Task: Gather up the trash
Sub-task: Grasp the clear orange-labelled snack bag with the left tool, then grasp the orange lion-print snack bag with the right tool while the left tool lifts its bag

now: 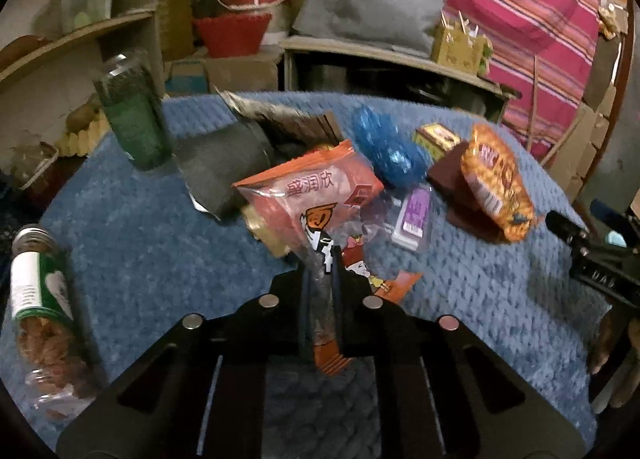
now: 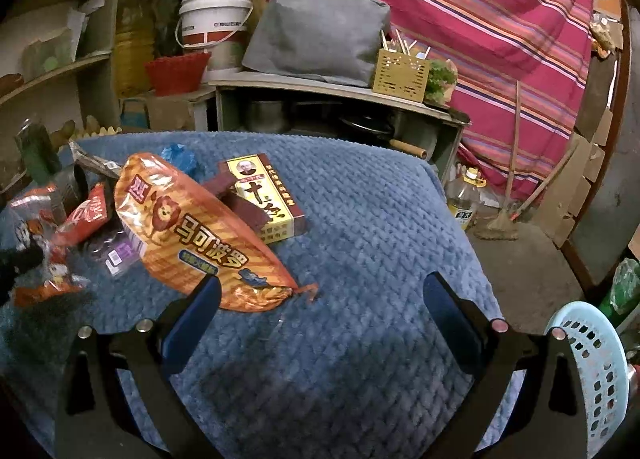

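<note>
My left gripper [image 1: 320, 267] is shut on the near edge of a clear and orange snack wrapper [image 1: 312, 195] with a cartoon figure, pinched between its two black fingers above the blue quilted cloth [image 1: 140, 259]. Beyond it lies a pile of litter: a blue crumpled wrapper [image 1: 384, 143], a small purple packet [image 1: 414, 215], and an orange snack bag [image 1: 496, 183]. My right gripper [image 2: 320, 299] stands open above bare cloth, with the orange lion snack bag [image 2: 196, 231] beside its left fingertip. A yellow and maroon box [image 2: 266, 195] lies behind that bag.
A green glass bottle [image 1: 132, 119] stands at the back left, and a jar of nuts [image 1: 40, 307] lies on its side at the left edge. A pale blue perforated basket [image 2: 592, 363] sits at the far right. Shelves, a white bucket [image 2: 214, 19] and a grey cushion stand behind.
</note>
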`<state>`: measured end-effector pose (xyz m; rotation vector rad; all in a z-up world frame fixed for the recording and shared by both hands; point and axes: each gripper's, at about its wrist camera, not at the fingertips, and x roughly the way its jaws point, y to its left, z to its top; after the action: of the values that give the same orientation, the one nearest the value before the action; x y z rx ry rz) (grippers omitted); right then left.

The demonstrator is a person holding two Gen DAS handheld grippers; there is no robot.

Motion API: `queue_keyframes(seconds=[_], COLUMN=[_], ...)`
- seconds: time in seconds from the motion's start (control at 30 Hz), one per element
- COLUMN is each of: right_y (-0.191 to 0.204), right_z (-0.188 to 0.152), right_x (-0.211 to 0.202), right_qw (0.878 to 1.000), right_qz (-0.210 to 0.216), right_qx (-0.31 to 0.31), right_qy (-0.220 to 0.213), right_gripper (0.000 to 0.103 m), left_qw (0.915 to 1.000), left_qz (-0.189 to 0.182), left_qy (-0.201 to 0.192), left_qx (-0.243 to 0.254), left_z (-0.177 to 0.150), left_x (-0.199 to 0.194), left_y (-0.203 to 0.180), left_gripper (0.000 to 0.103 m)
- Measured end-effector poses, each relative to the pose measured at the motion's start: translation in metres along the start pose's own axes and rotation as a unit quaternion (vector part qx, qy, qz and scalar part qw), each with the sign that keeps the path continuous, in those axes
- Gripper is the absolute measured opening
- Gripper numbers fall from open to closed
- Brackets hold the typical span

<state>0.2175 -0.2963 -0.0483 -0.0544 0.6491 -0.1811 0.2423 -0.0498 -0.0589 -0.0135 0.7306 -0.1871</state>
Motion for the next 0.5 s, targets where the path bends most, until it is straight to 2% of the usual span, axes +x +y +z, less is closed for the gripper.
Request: queue_keyframes(seconds=[0.23, 0.5], right_y=[0.003, 0.012], right_z=[0.0, 0.002], right_x=[-0.001, -0.003], right_qw=[1.0, 0.999], right_qz=[0.007, 0.033], right_qx=[-0.002, -0.004], right_qy=[-0.001, -0.001], right_gripper=[0.099, 0.099], left_qw=[0.9989, 0.9976], left_qz=[0.027, 0.054], left_qy=[-0.038, -0.041], left_qx=[-0.004, -0.013], left_z=[0.006, 0.007], left_x=[-0.019, -0.019], left_y=[0.009, 0.026], left_gripper=[0.008, 0.008])
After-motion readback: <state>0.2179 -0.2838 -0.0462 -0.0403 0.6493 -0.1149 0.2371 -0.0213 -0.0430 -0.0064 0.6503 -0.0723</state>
